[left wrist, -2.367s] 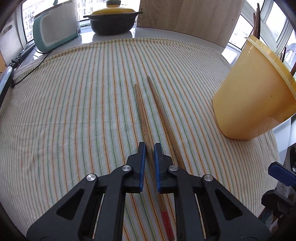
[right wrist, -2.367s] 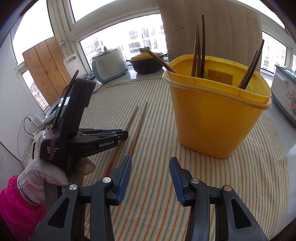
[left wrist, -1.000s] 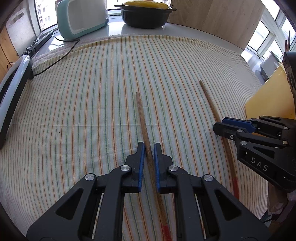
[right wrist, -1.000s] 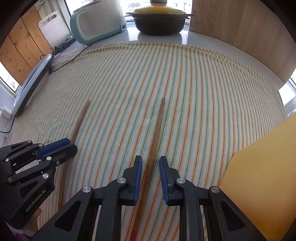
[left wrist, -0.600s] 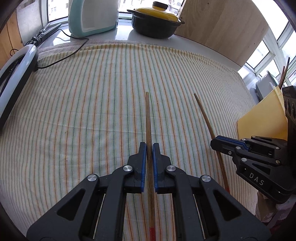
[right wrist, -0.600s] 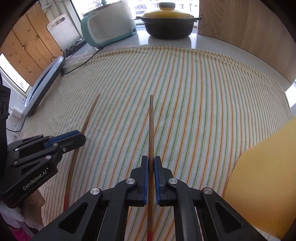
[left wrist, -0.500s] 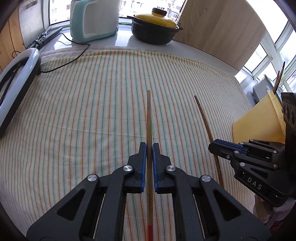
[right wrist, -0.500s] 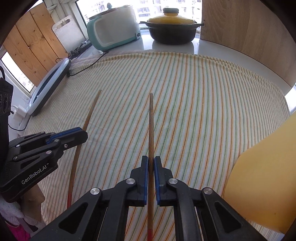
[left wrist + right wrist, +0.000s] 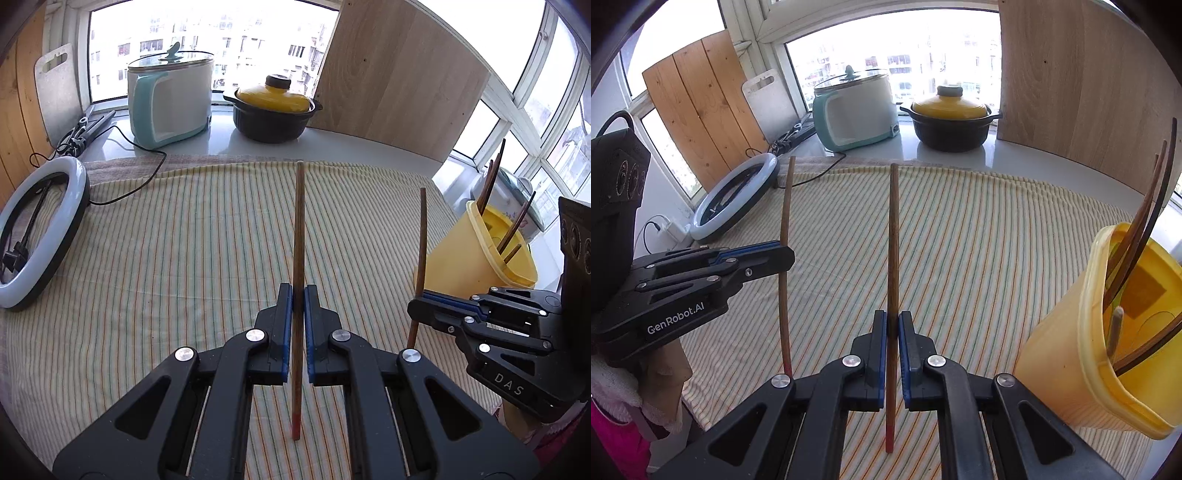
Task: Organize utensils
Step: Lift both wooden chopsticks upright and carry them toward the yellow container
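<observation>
**Observer:** What have you got hold of?

**Operator:** My left hand-held gripper is clamped on one chopstick, my right hand-held gripper on the other chopstick. Both sticks are clear of the striped cloth on the worktop, long axes running forward along the fingers, red tips toward me.

**Observer:** And the holder?

**Operator:** The yellow holder stands on my right, near the right one, so I judge that hand goes first, after tipping its stick upright.
</observation>
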Demonstrator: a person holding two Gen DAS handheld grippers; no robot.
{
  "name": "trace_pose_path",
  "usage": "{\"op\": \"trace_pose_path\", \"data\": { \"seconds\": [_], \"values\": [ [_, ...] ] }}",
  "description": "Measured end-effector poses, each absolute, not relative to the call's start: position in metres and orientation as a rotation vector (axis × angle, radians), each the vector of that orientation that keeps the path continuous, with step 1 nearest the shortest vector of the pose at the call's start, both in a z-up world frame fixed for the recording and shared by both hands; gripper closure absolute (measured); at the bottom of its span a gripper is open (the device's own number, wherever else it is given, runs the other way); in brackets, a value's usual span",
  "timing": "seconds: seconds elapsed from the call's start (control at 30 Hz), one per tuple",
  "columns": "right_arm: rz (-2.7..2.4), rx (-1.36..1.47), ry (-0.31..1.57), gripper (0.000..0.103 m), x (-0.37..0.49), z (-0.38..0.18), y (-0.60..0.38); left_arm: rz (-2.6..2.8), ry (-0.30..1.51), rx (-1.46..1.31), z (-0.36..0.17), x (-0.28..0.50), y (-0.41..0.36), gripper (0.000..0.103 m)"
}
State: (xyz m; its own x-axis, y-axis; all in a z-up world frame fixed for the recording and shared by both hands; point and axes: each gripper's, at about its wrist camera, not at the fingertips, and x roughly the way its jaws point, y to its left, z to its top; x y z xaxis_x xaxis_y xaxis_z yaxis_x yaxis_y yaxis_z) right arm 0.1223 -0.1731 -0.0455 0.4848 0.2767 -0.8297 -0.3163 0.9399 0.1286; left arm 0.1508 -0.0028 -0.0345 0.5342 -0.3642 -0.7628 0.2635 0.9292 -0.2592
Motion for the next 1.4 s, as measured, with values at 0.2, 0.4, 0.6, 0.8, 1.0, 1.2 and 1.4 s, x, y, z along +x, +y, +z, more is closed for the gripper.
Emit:
{"op": "trace_pose_path", "data": {
  "seconds": [0.2, 0.4, 0.6, 0.8, 1.0, 1.2, 1.4],
  "values": [
    [0.369, -0.028, 0.943, 0.099, 0.111, -0.026, -0.184, -0.395, 0.888, -0.115, -0.015, 0.144, -0.010, 0.099],
    [0.360, -0.029, 0.880, 0.099, 0.102, -0.005, -0.194, -0.414, 0.842, -0.107, 0.005, 0.138, -0.016, 0.099],
    [0.356, -0.008, 0.811, 0.099, 0.096, 0.022, -0.206, -0.429, 0.788, -0.101, 0.028, 0.132, -0.021, 0.099],
    [0.344, -0.001, 0.741, 0.099, 0.088, 0.051, -0.217, -0.456, 0.744, -0.107, 0.048, 0.129, -0.027, 0.099],
    [0.329, 0.022, 0.678, 0.099, 0.078, 0.079, -0.234, -0.481, 0.705, -0.117, 0.065, 0.127, -0.036, 0.099],
    [0.293, 0.031, 0.631, 0.099, 0.068, 0.098, -0.253, -0.512, 0.669, -0.119, 0.081, 0.126, -0.050, 0.099],
    [0.256, 0.060, 0.603, 0.099, 0.062, 0.108, -0.274, -0.531, 0.633, -0.115, 0.095, 0.128, -0.063, 0.099]
  ]
}}
